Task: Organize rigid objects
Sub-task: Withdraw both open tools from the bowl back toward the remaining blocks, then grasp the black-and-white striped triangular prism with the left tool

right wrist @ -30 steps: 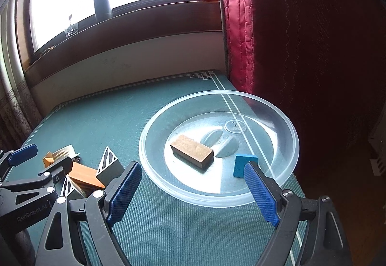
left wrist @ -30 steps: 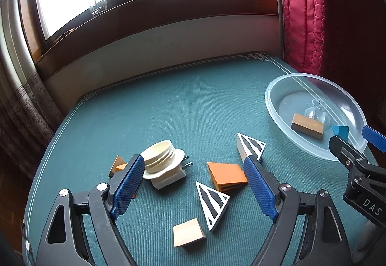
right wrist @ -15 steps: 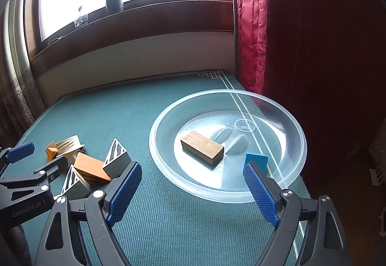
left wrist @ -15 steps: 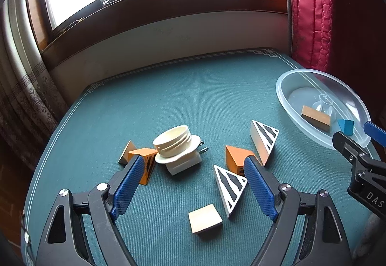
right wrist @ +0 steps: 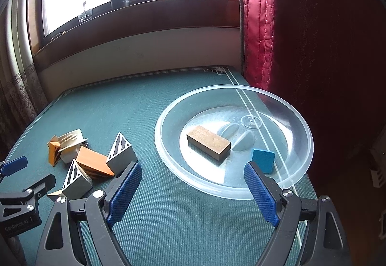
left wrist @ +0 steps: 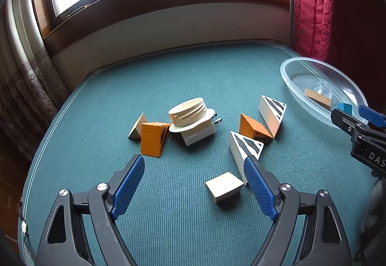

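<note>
Loose blocks lie on the green table: a pale cube (left wrist: 224, 186), two striped white wedges (left wrist: 243, 147) (left wrist: 271, 112), two orange wedges (left wrist: 253, 127) (left wrist: 153, 138), a small tan wedge (left wrist: 137, 129) and a cream ribbed cap on a white plug (left wrist: 190, 119). My left gripper (left wrist: 194, 167) is open and empty, held above the table just before the cube. A clear plastic dish (right wrist: 299, 121) holds a brown block (right wrist: 208, 141) and a blue block (right wrist: 263, 160). My right gripper (right wrist: 191, 175) is open and empty at the dish's near rim.
A red curtain (right wrist: 260, 24) hangs right of the dish. A wall and window sill (left wrist: 168, 12) run behind the table. The table's left edge (left wrist: 41, 145) drops off toward a patterned curtain. The right gripper also shows in the left wrist view (left wrist: 357, 123).
Both grippers have pulled back and up from the table. The blocks and the dish now sit farther ahead in both views. Nothing was picked up or moved.
</note>
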Available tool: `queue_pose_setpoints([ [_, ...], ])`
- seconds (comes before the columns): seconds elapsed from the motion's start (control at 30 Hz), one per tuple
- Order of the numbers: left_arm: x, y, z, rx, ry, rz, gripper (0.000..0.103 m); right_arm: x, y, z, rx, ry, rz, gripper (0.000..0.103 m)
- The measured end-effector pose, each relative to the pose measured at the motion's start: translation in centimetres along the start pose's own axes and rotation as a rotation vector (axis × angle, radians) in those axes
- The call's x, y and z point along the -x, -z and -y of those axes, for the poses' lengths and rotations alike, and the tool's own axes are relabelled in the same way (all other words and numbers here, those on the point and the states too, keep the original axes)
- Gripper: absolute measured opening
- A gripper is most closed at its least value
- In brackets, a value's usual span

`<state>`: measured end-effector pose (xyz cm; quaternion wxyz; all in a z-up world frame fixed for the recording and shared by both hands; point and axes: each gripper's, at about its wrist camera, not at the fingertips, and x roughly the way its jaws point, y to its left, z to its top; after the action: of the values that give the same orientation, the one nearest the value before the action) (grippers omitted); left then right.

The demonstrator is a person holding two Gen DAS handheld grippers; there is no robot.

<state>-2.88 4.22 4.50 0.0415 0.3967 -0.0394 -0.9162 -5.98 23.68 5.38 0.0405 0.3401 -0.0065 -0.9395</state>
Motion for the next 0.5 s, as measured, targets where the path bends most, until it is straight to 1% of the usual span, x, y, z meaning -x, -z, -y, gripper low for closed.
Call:
queue_pose_setpoints([
  [0.13,-0.2,0.7,0.1,-0.016,0.019,-0.013,0.085,-0.1,0.1,-0.1,0.0,-0.006,-0.006,0.09],
  [0.27,-1.0,0.9,0.4,-0.023,0.039,-0.043,0.085,-0.2,0.2,-0.2,-0.001,-0.011,-0.014,0.089],
  [0.5,-2.0,0.4,1.8,-0.042,0.086,-0.074,0.085,-0.2,0.1,-0.1,-0.004,-0.013,-0.015,0.09],
])
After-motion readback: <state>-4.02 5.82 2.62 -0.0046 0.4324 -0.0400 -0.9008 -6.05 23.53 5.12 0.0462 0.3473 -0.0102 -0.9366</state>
